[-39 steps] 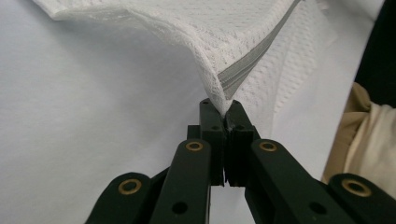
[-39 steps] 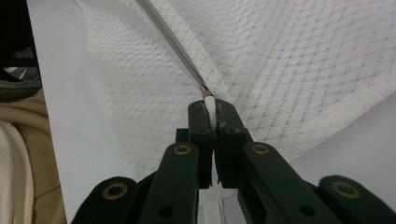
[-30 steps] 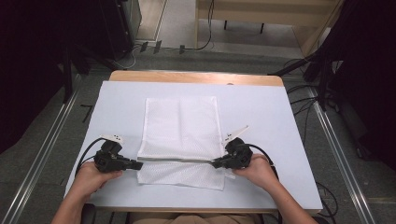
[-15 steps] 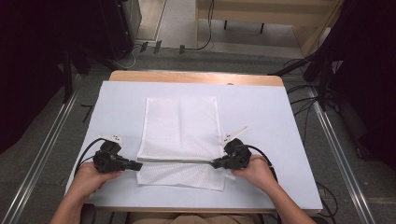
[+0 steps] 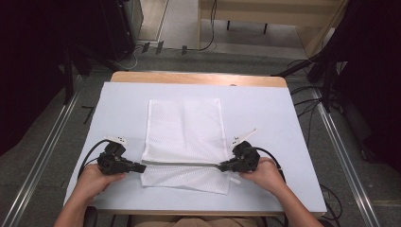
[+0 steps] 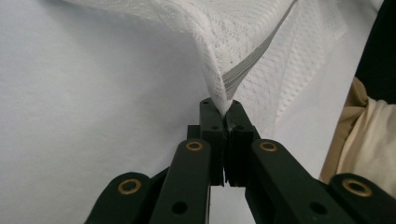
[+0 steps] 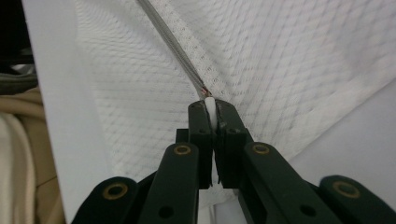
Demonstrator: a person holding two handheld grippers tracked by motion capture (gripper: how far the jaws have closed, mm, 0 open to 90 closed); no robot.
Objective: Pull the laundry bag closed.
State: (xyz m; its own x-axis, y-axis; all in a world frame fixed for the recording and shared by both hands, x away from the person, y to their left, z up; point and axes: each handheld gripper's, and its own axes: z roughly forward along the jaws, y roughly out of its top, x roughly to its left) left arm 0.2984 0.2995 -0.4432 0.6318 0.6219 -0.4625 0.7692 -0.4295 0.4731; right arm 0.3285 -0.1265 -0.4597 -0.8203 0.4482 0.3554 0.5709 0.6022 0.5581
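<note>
We find a white mesh bag lying flat on the pale sheet that covers the table, near the middle and toward the person's edge. A grey zip runs straight across the bag near its front end, stretched between the two grippers.

The left gripper, held in the left hand, sits at the bag's left edge. In the left gripper view its jaws are clenched on the corner of the mesh where the zip ends; the cloth rises from the tips in a peaked fold, with the zip running up and away.

The right gripper, held in the right hand, sits at the bag's right edge. In the right gripper view its jaws are clenched on a small white tab at the end of the zip, which we take to be the puller, though we cannot tell for certain. The mesh lies spread beyond it.

The strip of bag in front of the zip rests on the sheet between the hands. A cable loops from the left gripper
</note>
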